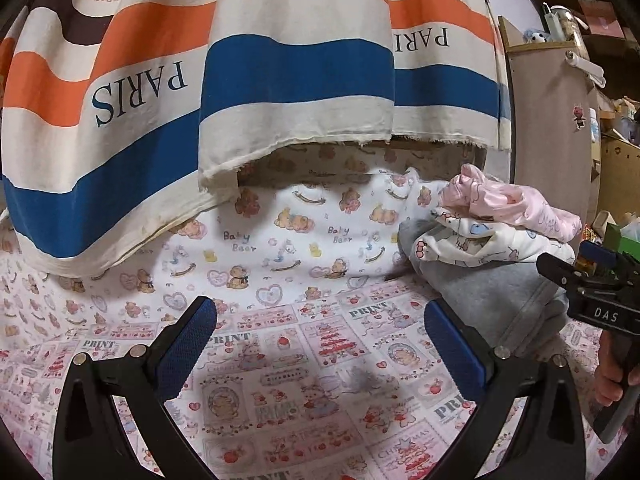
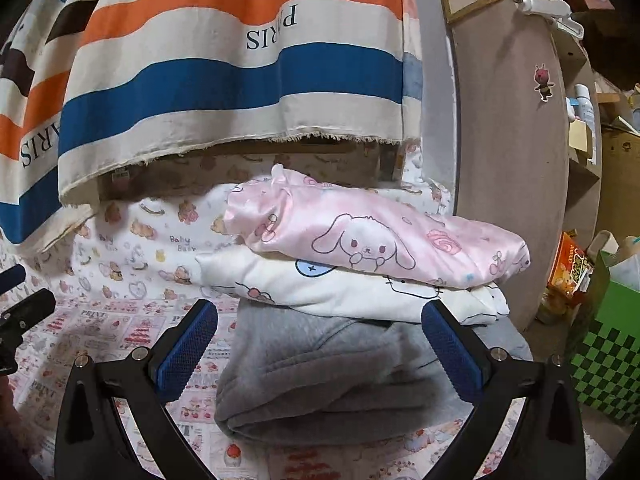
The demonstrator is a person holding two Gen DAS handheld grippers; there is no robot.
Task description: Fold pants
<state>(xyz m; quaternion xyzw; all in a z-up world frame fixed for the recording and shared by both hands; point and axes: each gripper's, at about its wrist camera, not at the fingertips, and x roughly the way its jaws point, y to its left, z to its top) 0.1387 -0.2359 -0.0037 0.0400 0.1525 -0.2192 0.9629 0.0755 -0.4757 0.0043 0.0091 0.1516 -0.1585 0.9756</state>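
My left gripper (image 1: 320,340) hovers with jaws spread wide and empty over a bare stretch of the printed sheet (image 1: 280,360) that covers the bed; no garment lies under it in the left wrist view. My right gripper (image 2: 320,340) is likewise spread wide with nothing between the jaws, and it faces a stack of three folded garments at the right side of the bed, close against a rounded wooden cabinet (image 2: 512,160). Stack, bottom to top: grey pants (image 2: 320,380), folded into a thick block with a rounded fold edge toward me; a white printed garment (image 2: 360,296); a pink satin garment (image 2: 380,240) with a rabbit figure. I cannot tell whether the upper two are pants. A striped cloth (image 1: 280,60) hangs over the far edge of the bed, behind the stack. Judgement: the folding looks complete or nearly so, since all clothing in view is already folded and piled and none lies spread out. What remains, if anything, would be squaring the stack or fetching a further item from outside the views.
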